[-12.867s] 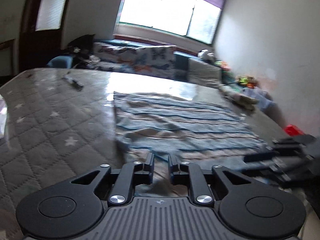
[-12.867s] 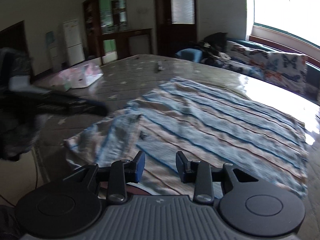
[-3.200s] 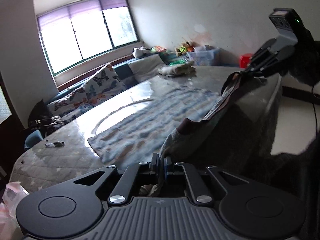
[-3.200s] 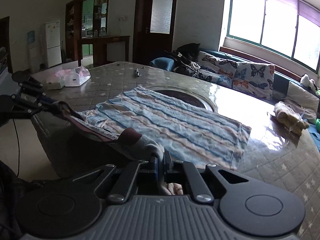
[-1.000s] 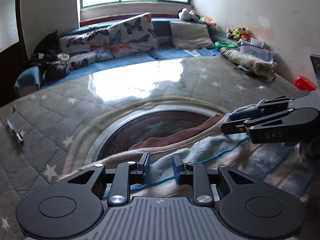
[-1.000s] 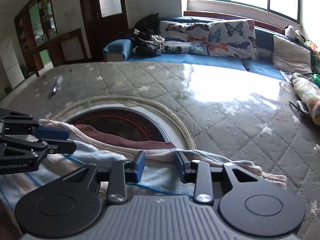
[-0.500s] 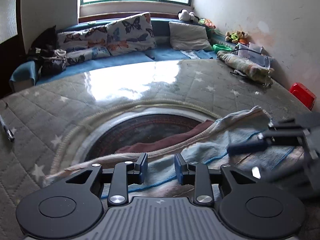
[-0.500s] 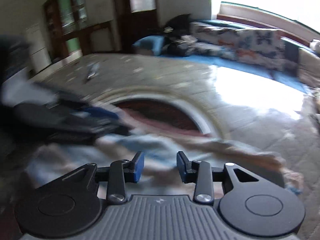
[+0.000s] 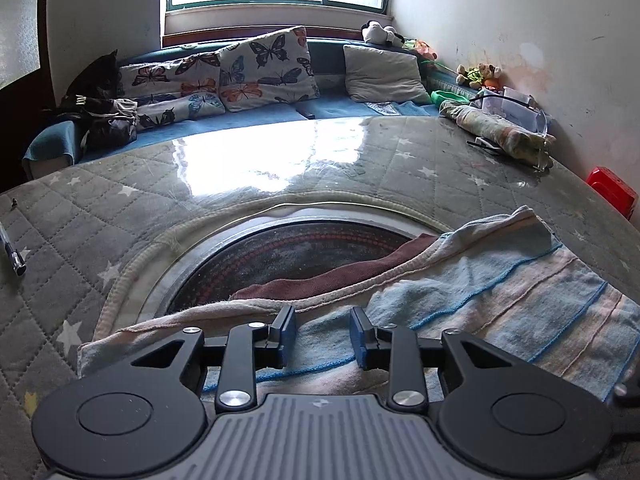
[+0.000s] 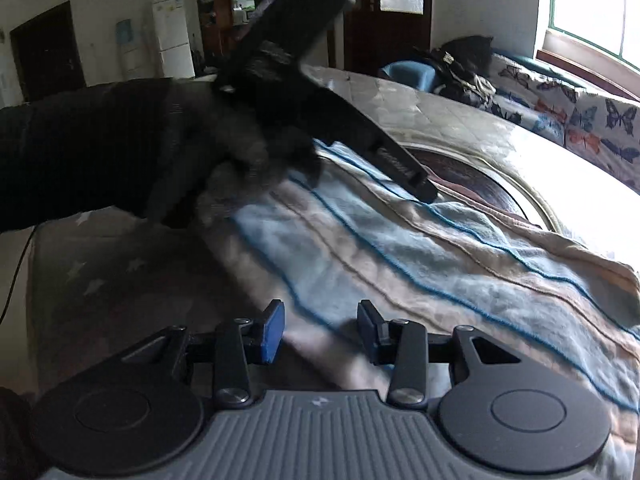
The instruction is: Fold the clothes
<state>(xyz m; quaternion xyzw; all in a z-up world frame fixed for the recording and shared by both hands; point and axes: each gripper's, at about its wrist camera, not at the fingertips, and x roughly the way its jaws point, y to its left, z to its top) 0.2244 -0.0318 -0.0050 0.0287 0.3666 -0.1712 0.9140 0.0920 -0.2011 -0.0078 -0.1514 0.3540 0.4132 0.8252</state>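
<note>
Striped garment lies doubled over on table | left gripper, right gripper: jaws apart, empty | my worry: loose top layer slides, edges misalign.

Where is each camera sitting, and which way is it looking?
Left wrist camera: rides on the left gripper, low over the striped blue-and-beige garment, facing the window and the butterfly-print cushions; only its own open jaws show.
Right wrist camera: rides on the right gripper, facing the dark wooden doors; its open jaws show, plus a dark-gloved hand holding the left gripper.
Both see the striped garment, the grey quilted star-patterned table cover and the butterfly cushions.
</note>
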